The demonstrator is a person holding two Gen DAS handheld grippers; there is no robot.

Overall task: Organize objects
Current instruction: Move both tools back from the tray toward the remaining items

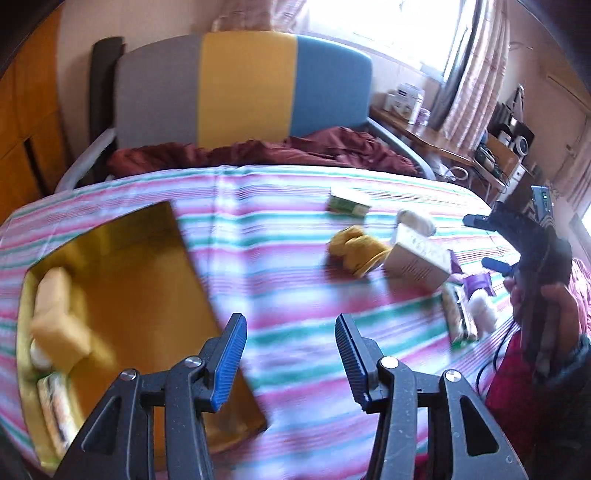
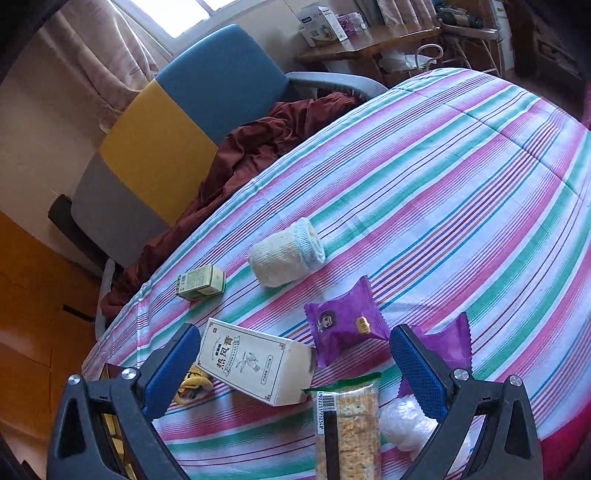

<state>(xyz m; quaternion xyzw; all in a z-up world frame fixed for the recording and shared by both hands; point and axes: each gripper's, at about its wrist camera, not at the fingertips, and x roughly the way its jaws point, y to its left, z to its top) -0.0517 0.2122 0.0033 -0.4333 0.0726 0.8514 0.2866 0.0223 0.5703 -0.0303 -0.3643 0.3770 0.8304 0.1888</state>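
My left gripper (image 1: 290,354) is open and empty above the striped cloth (image 1: 280,258), beside the right edge of a yellow box (image 1: 122,295) that holds a pale yellow block (image 1: 61,314) and a cracker pack (image 1: 55,406). My right gripper (image 2: 291,363) is open and empty, hovering over a cream carton (image 2: 258,363), a cracker pack (image 2: 347,424) and purple snack packets (image 2: 343,325). A rolled white sock (image 2: 284,256), a small green box (image 2: 201,282) and a yellow toy (image 2: 194,384) lie nearby. The right gripper (image 1: 495,240) also shows in the left wrist view.
A grey, yellow and blue chair back (image 1: 240,88) with dark red fabric (image 1: 258,151) stands behind the surface. A wooden desk with boxes (image 2: 351,33) is at the far side. A white plastic wad (image 2: 406,424) lies by the right finger.
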